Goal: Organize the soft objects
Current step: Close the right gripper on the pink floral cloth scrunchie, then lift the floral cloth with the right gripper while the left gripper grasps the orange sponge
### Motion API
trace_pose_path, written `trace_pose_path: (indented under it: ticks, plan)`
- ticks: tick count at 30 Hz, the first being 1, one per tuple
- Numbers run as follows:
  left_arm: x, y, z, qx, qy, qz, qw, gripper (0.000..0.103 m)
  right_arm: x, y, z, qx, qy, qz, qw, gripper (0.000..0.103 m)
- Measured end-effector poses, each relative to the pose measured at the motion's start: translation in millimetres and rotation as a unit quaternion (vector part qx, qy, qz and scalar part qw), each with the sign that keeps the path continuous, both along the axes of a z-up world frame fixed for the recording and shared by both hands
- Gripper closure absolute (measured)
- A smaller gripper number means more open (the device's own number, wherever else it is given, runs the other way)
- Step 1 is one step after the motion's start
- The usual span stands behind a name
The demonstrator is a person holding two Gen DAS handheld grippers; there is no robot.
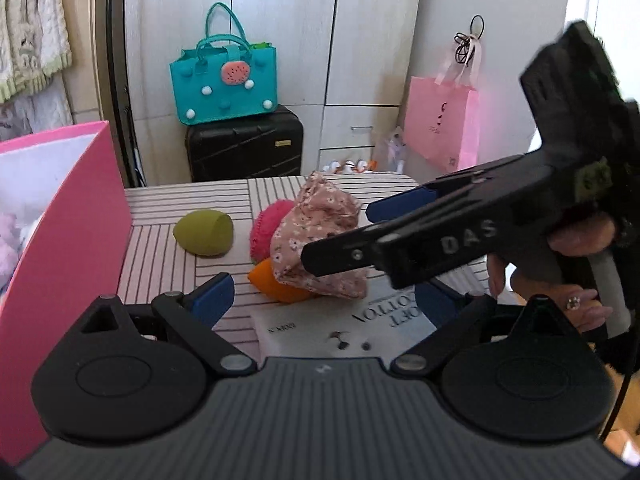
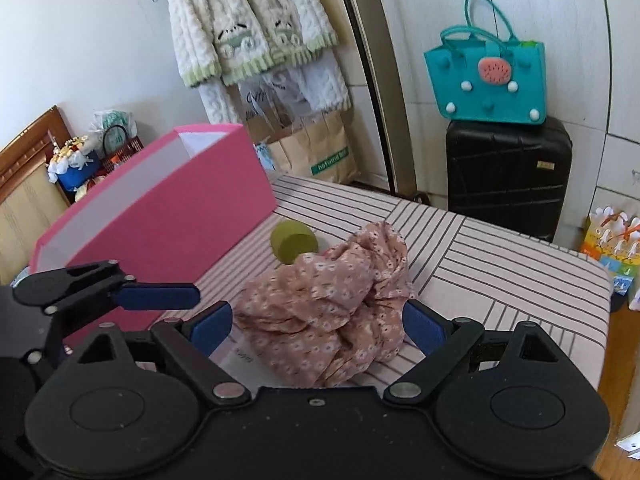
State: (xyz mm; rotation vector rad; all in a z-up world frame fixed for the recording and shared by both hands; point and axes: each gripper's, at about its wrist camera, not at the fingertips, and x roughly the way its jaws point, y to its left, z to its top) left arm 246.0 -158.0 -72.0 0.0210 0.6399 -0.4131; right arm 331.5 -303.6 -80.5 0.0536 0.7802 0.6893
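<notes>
My right tongs point(image 2: 316, 324) hang wide apart over the floral cloth point(image 2: 332, 312) bunched on the striped worktop point(image 2: 500, 256), left tongs point(image 1: 324, 296) apart too, so next I'd drop, pinch it, and carry it to the pink box point(image 2: 180, 216).

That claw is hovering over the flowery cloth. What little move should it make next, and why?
Probably ease the right claw down and close it on the floral cloth. Its fingers are spread wide on either side of the bunched cloth, nothing is gripped yet, and the pink box stands open beside it.
</notes>
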Motion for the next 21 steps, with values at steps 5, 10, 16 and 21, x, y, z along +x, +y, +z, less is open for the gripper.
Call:
trace_pose_path:
  ticks: [5, 10, 16, 21]
  plan:
    - [3.7, -0.1, -5.8, 0.007, -0.012, 0.002, 0.9999, 0.005, 17.2, -2.3, -15.2, 0.017, 0.032, -0.004, 0.999, 0.009]
    - [10.8, 1.3, -10.6, -0.001, -0.006, 0.009, 0.9999, 0.005, 23.3, -9.9, -29.5, 0.048, 0.061, -0.003, 0.997, 0.014]
    - [17.4, -0.8, -16.4, 0.001, 0.005, 0.01, 0.9999, 0.005, 19.4, -31.1, -35.7, 0.099, 0.08, -0.02, 0.992, 0.049]
    - [20.2, -3.7, -17.9, 0.005, 0.007, 0.006, 0.9999, 0.005, 10.8, -43.6, -32.0, 0.104, 0.068, -0.029, 0.992, 0.07]
